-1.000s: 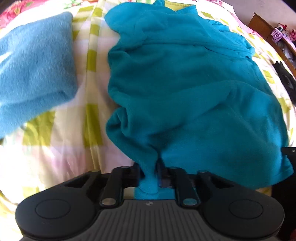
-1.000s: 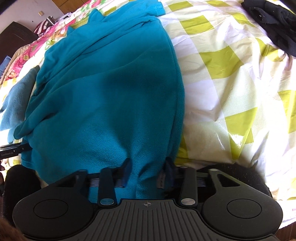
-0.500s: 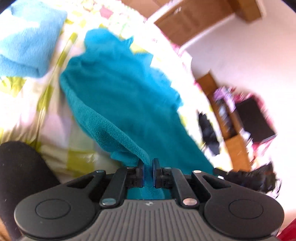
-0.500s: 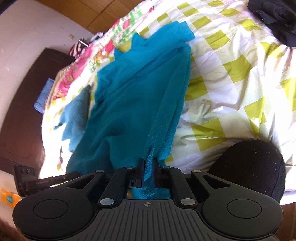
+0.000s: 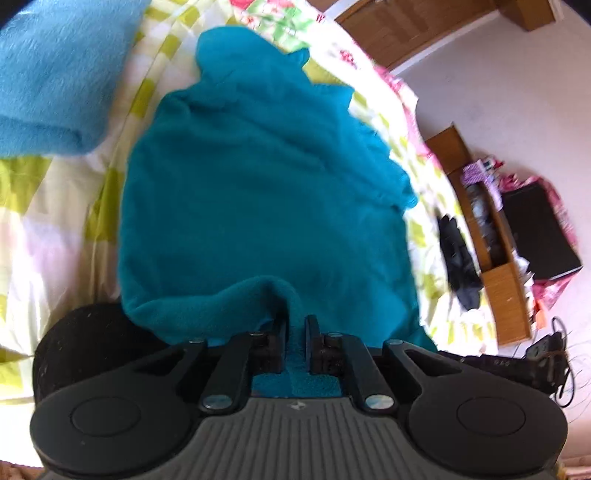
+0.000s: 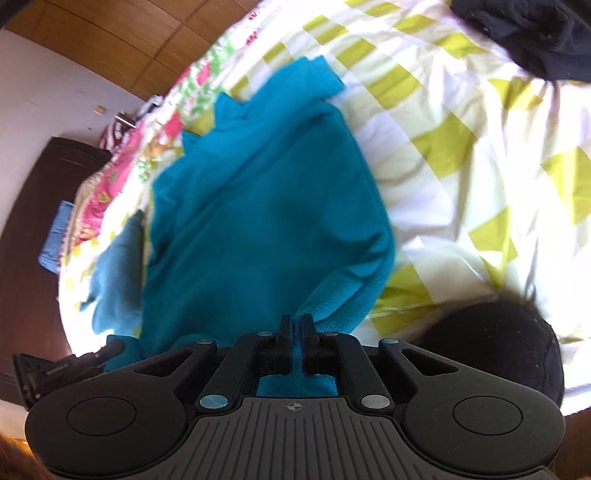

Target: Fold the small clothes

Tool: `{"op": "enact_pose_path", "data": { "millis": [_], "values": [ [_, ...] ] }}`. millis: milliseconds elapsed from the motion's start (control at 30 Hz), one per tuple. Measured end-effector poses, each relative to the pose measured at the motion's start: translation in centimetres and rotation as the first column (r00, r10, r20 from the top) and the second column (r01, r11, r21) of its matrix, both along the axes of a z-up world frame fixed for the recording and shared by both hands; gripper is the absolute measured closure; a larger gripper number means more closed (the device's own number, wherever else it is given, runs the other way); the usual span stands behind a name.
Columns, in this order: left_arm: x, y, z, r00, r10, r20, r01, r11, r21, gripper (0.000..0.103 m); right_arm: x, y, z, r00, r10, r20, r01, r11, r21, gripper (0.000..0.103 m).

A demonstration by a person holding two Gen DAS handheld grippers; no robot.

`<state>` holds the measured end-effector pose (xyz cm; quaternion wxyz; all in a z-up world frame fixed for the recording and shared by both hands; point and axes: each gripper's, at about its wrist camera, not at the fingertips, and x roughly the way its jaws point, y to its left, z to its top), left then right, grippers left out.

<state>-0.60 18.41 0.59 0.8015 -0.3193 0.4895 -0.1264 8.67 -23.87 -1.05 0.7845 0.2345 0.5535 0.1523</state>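
A teal fleece garment (image 5: 258, 184) lies spread on a green-and-white checked bed sheet (image 5: 55, 221), its near hem lifted. My left gripper (image 5: 295, 325) is shut on a bunched fold of that hem at the garment's left corner. In the right wrist view the same teal garment (image 6: 258, 221) runs away from me. My right gripper (image 6: 296, 321) pinches its right hem edge; the jaws are opening slightly, with fabric still pressed between the pads.
A folded light-blue cloth (image 5: 48, 81) sits at the far left. A black garment (image 5: 458, 258) (image 6: 535, 33) lies on the sheet's right side. Wooden shelves (image 5: 491, 236) stand past the bed. A dark rounded shape (image 6: 498, 354) sits by the near edge.
Both grippers went from wider jaws around the hem to a tight pinch on it and rose, lifting the near edge off the bed. Both views tilted up toward the room.
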Motion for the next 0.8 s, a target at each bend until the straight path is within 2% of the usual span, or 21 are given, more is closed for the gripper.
{"op": "enact_pose_path", "data": {
  "millis": [67,133,200,333,400,433,467,500,533,600,633,667,733,800],
  "values": [
    [-0.4,-0.4,-0.8,0.998,-0.031,-0.051,0.033,0.999,0.039,0.074,-0.6,-0.1,-1.0,0.999,-0.001,-0.034,-0.001,0.999,-0.048,0.087],
    [-0.7,-0.4,-1.1,0.997,-0.043,-0.07,0.046,0.997,0.054,0.068,-0.8,0.1,-2.1,0.997,0.013,-0.072,-0.016,0.999,-0.043,0.067],
    [-1.1,-0.5,-0.8,0.996,-0.046,-0.083,0.053,0.995,0.081,0.063,-1.0,0.5,-2.6,0.995,0.05,-0.081,-0.054,0.997,-0.058,0.06],
    [-0.9,-1.2,-0.6,0.989,-0.042,-0.138,0.062,0.988,0.139,0.051,-1.3,1.1,-3.0,0.99,0.118,-0.07,-0.125,0.987,-0.098,0.059],
    [-0.3,-2.4,-0.6,0.986,-0.058,-0.156,0.091,0.973,0.212,0.052,-1.3,1.7,-3.0,0.983,0.166,-0.072,-0.174,0.977,-0.123,0.058],
    [0.0,-3.3,-0.5,0.983,-0.082,-0.166,0.123,0.96,0.252,0.056,-1.3,2.0,-2.9,0.98,0.189,-0.067,-0.196,0.972,-0.128,0.057],
    [0.0,-4.0,-0.5,0.978,-0.109,-0.177,0.152,0.956,0.249,0.062,-1.4,2.2,-2.8,0.976,0.21,-0.059,-0.215,0.968,-0.126,0.059],
    [0.1,-4.6,-0.7,0.971,-0.137,-0.194,0.177,0.962,0.207,0.075,-1.4,2.3,-2.8,0.971,0.229,-0.06,-0.235,0.965,-0.113,0.069],
    [0.1,-5.1,-0.7,0.967,-0.154,-0.204,0.192,0.965,0.178,0.076,-1.4,2.4,-3.1,0.968,0.237,-0.082,-0.244,0.966,-0.083,0.087],
    [0.0,-5.5,-0.2,0.97,-0.163,-0.178,0.194,0.966,0.173,0.078,-1.3,1.9,-3.5,0.97,0.214,-0.119,-0.211,0.977,0.04,0.09],
    [0.0,-5.0,0.2,0.978,-0.143,-0.15,0.162,0.979,0.12,0.081,-1.2,1.4,-3.4,0.977,0.185,-0.109,-0.173,0.979,0.11,0.091],
    [0.2,-4.1,0.7,0.988,-0.115,-0.107,0.117,0.993,0.017,0.082,-1.1,0.8,-3.1,0.984,0.145,-0.099,-0.124,0.975,0.186,0.091],
    [1.2,-2.1,2.4,0.999,-0.047,0.001,0.047,0.99,-0.135,0.082,-0.6,-0.2,-2.0,0.995,0.072,-0.067,-0.048,0.95,0.31,0.092],
    [3.4,-0.4,4.6,0.992,0.012,0.125,0.012,0.983,-0.184,0.082,0.8,-0.9,0.2,1.0,0.002,0.006,-0.004,0.922,0.388,0.092]
  ]
}}
